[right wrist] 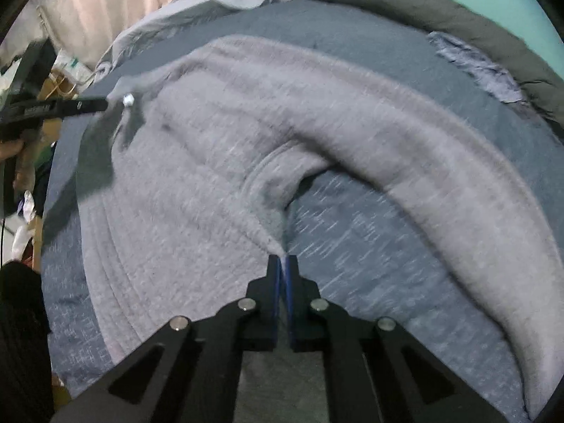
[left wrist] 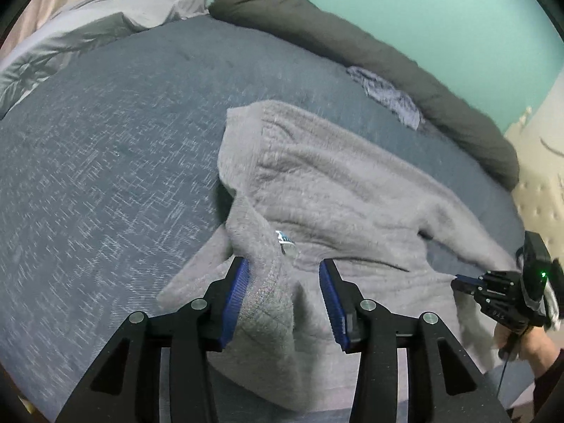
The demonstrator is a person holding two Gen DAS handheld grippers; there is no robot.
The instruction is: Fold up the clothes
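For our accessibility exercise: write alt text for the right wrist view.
The right gripper, fingers shut, pinches the edge of a grey fleece hoodie spread on a blue bedspread. The left gripper meets the hoodie's far corner at upper left; a dark bolster lies behind.

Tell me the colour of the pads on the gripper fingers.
Blue, ribbed, on black fingers; the pads show best in the left wrist view.
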